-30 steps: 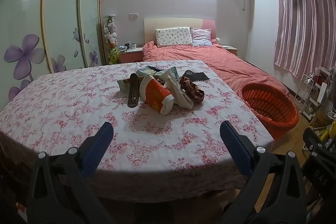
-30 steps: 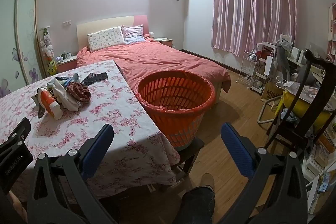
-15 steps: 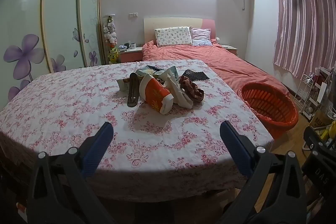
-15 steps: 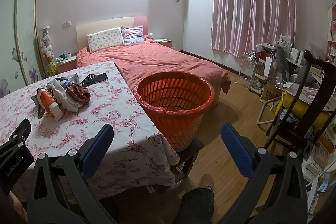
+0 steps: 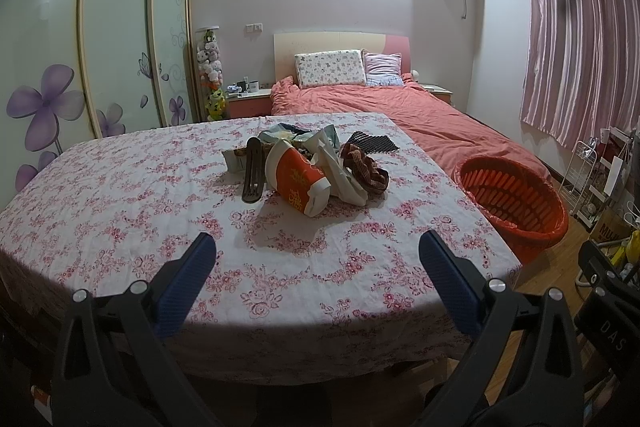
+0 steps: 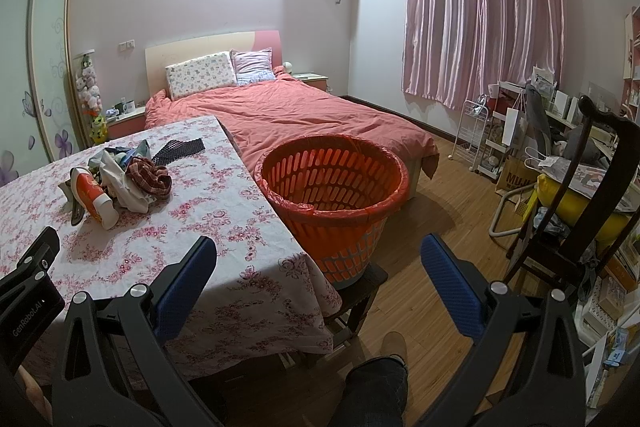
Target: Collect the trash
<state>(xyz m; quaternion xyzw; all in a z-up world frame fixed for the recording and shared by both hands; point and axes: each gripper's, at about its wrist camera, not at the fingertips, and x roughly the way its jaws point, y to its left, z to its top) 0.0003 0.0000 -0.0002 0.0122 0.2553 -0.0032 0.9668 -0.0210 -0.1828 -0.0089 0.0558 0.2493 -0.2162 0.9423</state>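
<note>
A pile of trash lies mid-table: a red and white paper cup (image 5: pixel 298 183) on its side, a dark flat strip (image 5: pixel 253 175), crumpled white bags (image 5: pixel 340 173), a brown checked rag (image 5: pixel 366 169) and a black mesh piece (image 5: pixel 374 143). The same pile shows at the left of the right wrist view, with the cup (image 6: pixel 94 197) nearest. An orange slatted basket (image 6: pixel 332 195) lined with a red bag stands on a low stool off the table's right edge (image 5: pixel 516 199). My left gripper (image 5: pixel 316 267) hangs open over the table's near edge. My right gripper (image 6: pixel 320 267) is open before the basket.
The table (image 5: pixel 120 195) wears a pink floral cloth. Behind it lies a bed with a salmon cover (image 6: pixel 304 111). A dark wooden chair (image 6: pixel 580 203) and cluttered shelves fill the right side. A person's trouser leg and shoe (image 6: pixel 384 367) are on the wooden floor below.
Both views have shifted only slightly; the trash pile and basket sit a touch farther away. Both grippers stay open and hold nothing.
</note>
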